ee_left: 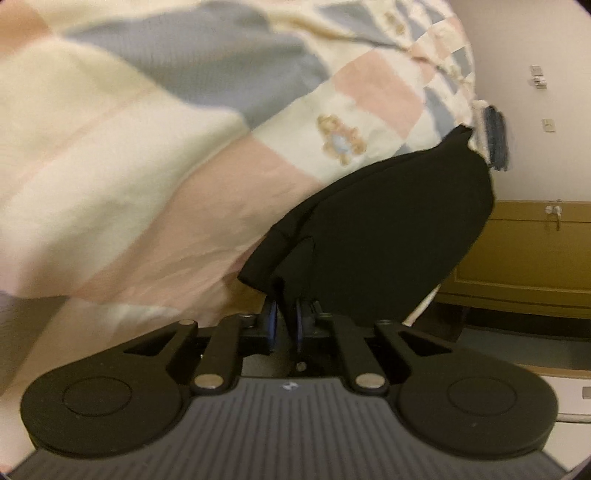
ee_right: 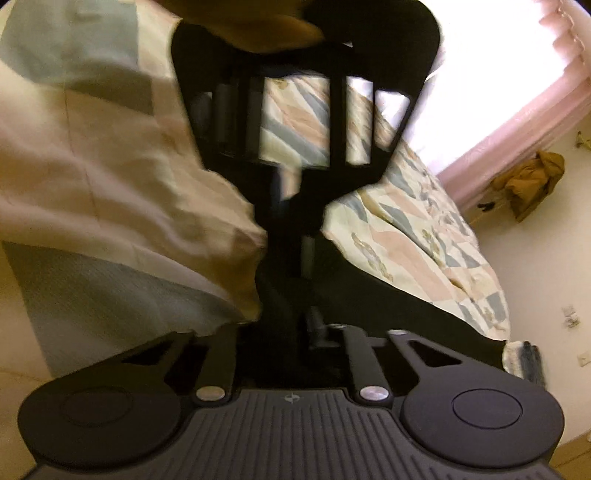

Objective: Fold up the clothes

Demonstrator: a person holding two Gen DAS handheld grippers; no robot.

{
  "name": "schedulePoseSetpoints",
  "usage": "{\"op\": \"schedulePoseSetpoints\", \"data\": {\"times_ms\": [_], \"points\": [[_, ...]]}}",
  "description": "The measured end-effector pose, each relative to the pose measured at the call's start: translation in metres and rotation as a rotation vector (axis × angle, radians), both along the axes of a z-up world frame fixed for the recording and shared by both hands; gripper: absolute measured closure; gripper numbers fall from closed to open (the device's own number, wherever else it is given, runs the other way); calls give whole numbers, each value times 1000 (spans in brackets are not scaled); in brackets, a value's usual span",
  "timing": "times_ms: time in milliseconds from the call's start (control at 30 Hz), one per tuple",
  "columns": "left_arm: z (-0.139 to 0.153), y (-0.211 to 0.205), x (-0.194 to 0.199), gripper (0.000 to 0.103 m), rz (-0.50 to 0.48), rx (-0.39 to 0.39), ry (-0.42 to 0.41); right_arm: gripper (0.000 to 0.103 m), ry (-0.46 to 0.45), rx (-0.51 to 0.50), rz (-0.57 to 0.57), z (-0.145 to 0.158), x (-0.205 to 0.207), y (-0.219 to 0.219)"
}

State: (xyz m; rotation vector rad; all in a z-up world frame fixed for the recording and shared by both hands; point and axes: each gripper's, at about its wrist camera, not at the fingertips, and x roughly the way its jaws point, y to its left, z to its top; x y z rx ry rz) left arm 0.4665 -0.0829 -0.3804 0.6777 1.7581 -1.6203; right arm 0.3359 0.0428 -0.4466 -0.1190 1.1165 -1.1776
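A black garment (ee_left: pixel 388 229) lies bunched on the patchwork quilt (ee_left: pixel 147 129). My left gripper (ee_left: pixel 286 321) is shut on a fold of it, with black cloth pinched between the blue pads (ee_left: pixel 272 321). The blurred right wrist view shows the same black garment (ee_right: pixel 388 295) stretching from the left gripper (ee_right: pixel 291 192), which faces the camera with a hand (ee_right: pixel 266 33) above it, down to my right gripper (ee_right: pixel 295 317). The right jaws are drawn together with dark cloth between them; the tips are mostly hidden.
The pastel quilt (ee_right: pixel 406 236) covers a bed. A grey-blue knitted piece (ee_left: pixel 493 136) lies at its edge. A wooden cabinet (ee_left: pixel 524 251) stands beyond the bed. A bright window with a pink curtain (ee_right: pixel 517 122) and a hanging brown jacket (ee_right: pixel 532 184) are on the far wall.
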Motion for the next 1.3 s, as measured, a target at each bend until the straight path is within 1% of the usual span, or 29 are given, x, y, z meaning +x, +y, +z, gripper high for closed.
{"op": "schedulePoseSetpoints", "data": {"times_ms": [33,100,133,267,333,400,500,600,700,833,900,1000,1100,1233,1300], "points": [[9,0,3,97,2,-25,-18,96,-37,22,4,5,-9,-4],[30,-2,3,97,-14,-107,-123,97,-141,79,-9,20,-29,-17],[40,-3,1,97,-27,-149,-174,97,-211,120,-27,30,-41,-26],[68,-14,-42,97,-160,-327,-331,97,-514,283,-129,61,-99,-56],[81,-19,-64,97,-224,-412,-396,97,-685,365,-190,74,-126,-64],[90,-24,-92,97,-275,-461,-358,97,-846,427,-282,80,-171,-82],[91,-26,-144,96,-367,-517,-366,96,-1054,516,-380,81,-241,-99],[86,-25,-197,96,-455,-542,-399,96,-1172,587,-450,76,-308,-114],[87,-23,-238,96,-510,-565,-404,95,-1217,636,-489,71,-371,-131],[93,-24,-289,96,-581,-605,-396,95,-1237,654,-461,71,-438,-152],[98,-23,-312,95,-620,-627,-397,95,-1210,648,-411,74,-460,-165],[100,-24,-341,94,-653,-642,-424,95,-1167,635,-339,80,-487,-182],[97,-31,-365,94,-635,-635,-448,95,-1139,621,-276,87,-514,-198],[93,-40,-392,94,-612,-632,-480,95,-1094,594,-233,90,-554,-217],[91,-46,-405,91,-604,-630,-487,95,-1075,577,-219,91,-576,-227]]}}
